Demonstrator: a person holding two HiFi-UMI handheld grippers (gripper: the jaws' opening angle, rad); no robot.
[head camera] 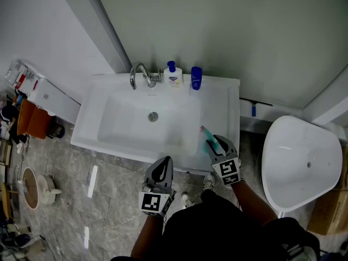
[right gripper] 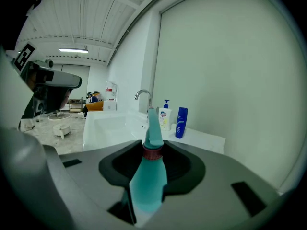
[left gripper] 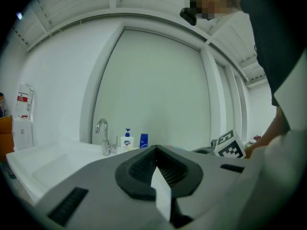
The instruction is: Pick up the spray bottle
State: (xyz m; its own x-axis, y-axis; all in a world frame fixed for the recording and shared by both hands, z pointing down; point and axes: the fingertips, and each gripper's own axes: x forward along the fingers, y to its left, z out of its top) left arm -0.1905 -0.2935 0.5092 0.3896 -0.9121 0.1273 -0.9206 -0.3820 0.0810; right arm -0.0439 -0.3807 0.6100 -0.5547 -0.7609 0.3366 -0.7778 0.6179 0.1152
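At 5 o'clock on the sink (head camera: 231, 99), the right gripper (head camera: 212, 144) holds one spray bottle (head camera: 207, 139). The left gripper (head camera: 162, 166) is closed, empty. Two more stand at 12 o'clock: white bottle (head camera: 173, 75), blue bottle (head camera: 196, 79).

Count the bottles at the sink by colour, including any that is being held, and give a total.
white pump bottle: 1
blue bottle: 1
teal spray bottle: 1
Total: 3
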